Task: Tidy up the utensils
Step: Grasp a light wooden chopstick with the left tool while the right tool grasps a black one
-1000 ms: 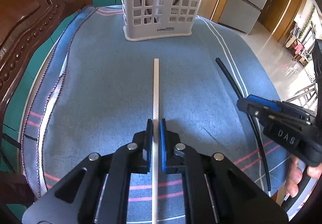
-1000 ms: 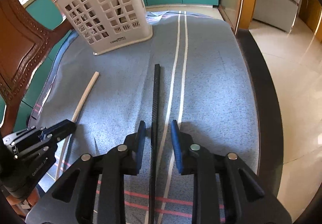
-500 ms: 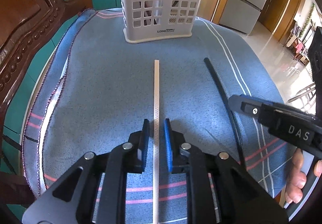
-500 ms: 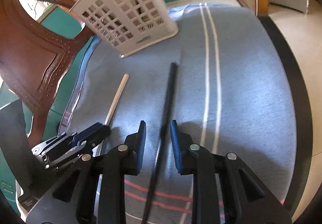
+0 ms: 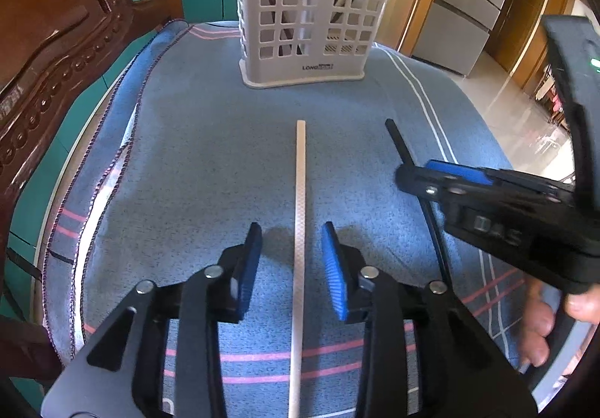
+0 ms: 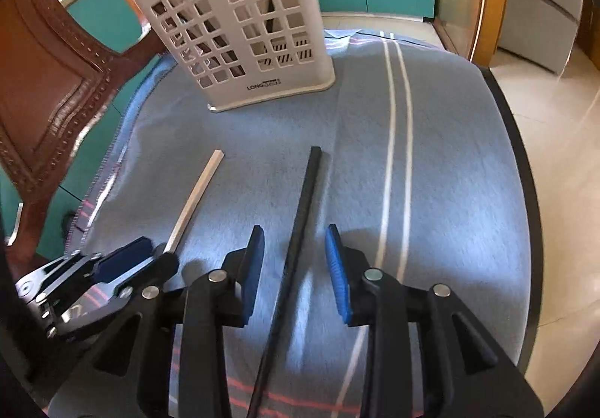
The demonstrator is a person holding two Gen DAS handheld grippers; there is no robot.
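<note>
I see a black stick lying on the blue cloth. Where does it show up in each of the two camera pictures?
Left wrist view: the black chopstick lies right of centre, partly hidden behind the right gripper.
Right wrist view: the black chopstick runs up the middle, between the open jaws of the right gripper.
Shared landmark: the white utensil basket stands beyond the stick's far end in both.

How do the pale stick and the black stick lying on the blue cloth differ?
The pale stick is cream-coloured and lies on the left; the black stick lies to its right. The pale stick sits between the open left gripper, the black between the open right gripper. Both lie flat, pointing toward the white basket.
</note>
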